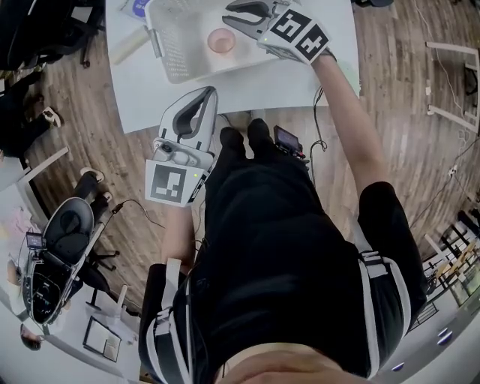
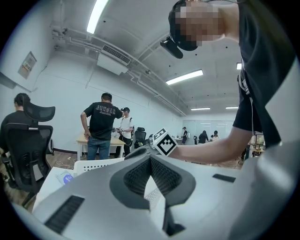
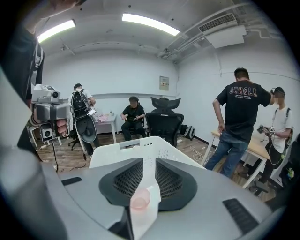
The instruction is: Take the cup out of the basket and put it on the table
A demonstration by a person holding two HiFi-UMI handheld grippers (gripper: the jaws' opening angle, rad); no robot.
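A small pink cup [image 1: 221, 40] stands upright inside the white perforated basket [image 1: 166, 52] on the white table [image 1: 300, 75]. My right gripper [image 1: 226, 13] hovers over the basket's right part, just above and right of the cup, jaws a narrow gap apart and holding nothing. In the right gripper view the cup [image 3: 139, 200] shows through that gap, beyond the right gripper [image 3: 149, 160]. My left gripper [image 1: 212, 91] hangs off the table's near edge, pointing at it, tips together and empty. In its own view the left gripper [image 2: 150, 157] faces the basket [image 2: 93, 164].
A blue-labelled item [image 1: 139, 7] and a pale roll [image 1: 129, 46] lie on the table left of the basket. A black device [image 1: 289, 140] sits on the wooden floor by my feet. An office chair [image 1: 64, 232] stands at left. Several people [image 3: 241, 122] stand around the room.
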